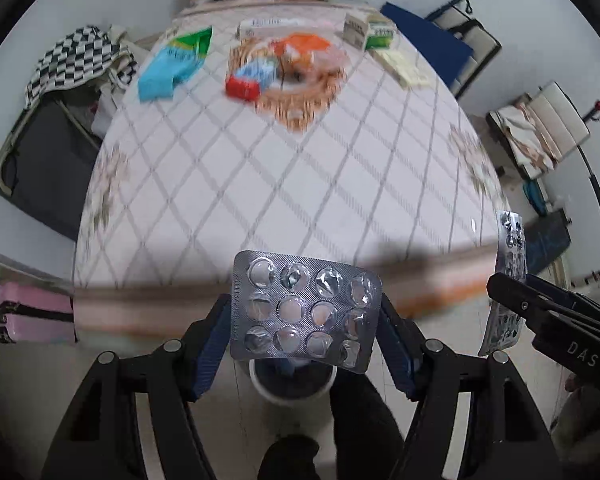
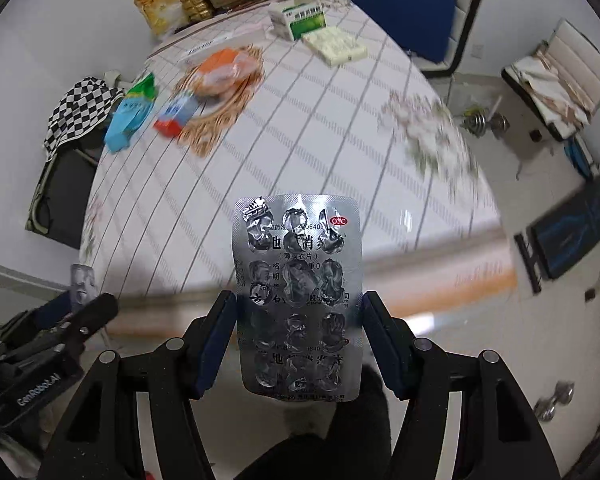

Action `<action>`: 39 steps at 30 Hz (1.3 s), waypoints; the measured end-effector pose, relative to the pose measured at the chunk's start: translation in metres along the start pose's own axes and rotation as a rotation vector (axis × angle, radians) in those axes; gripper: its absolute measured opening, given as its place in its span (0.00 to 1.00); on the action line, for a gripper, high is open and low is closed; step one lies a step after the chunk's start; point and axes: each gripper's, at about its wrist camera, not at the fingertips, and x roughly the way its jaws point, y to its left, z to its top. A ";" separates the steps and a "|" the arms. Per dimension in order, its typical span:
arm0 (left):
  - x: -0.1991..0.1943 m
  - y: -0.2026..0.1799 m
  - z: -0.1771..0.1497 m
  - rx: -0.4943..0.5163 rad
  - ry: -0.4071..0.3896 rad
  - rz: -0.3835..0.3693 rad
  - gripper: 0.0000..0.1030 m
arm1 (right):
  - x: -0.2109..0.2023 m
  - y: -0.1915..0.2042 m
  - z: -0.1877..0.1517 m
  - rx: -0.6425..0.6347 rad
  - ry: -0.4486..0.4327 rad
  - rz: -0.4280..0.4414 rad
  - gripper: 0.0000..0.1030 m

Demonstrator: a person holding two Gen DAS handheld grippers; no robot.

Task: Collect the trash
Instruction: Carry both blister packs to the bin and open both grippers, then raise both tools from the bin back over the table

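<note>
Left wrist view. The left tool (image 1: 305,322) pinches an emptied blister pack (image 1: 305,309) by its two side edges, bubble side toward the camera, the pads (image 1: 210,344) pressed against the foil. The pack is held off the near edge of the worktop (image 1: 284,184), above a white round bin (image 1: 293,384) that shows on the floor just below it. The tool points forward and somewhat downward over the worktop's edge. At the right margin the right tool (image 1: 512,300) appears side-on with a second blister pack (image 1: 507,280) standing upright in it. Likely risk: the thin foil is gripped only by its edges and may buckle or swivel, so that on release it drifts past the bin's rim.

Right wrist view. The right tool (image 2: 299,332) clamps the second blister pack (image 2: 298,296) lengthwise, printed foil side toward the camera, the pack reaching well beyond the pads (image 2: 220,340). This tool also hangs off the worktop's (image 2: 292,168) near edge, tilted downward; the bin itself cannot be made out clearly beneath it. The left tool (image 2: 85,300) sits near at the lower left. Likely risk: the two tools are close together and could collide when both move to one bin. Medicine boxes (image 2: 300,20) remain far back on the worktop.
</note>
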 end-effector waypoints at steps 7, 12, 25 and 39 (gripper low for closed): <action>0.032 0.013 -0.078 -0.021 0.130 -0.017 0.64 | 0.019 -0.006 -0.105 0.034 0.115 0.009 0.64; 0.093 0.026 -0.125 -0.087 0.229 -0.025 0.64 | 0.080 -0.023 -0.161 0.046 0.237 0.033 0.64; 0.326 0.067 -0.205 -0.284 0.405 -0.138 0.98 | 0.337 -0.079 -0.253 0.118 0.439 0.114 0.64; 0.346 0.089 -0.228 -0.230 0.369 0.119 0.98 | 0.444 -0.074 -0.274 -0.006 0.488 0.059 0.99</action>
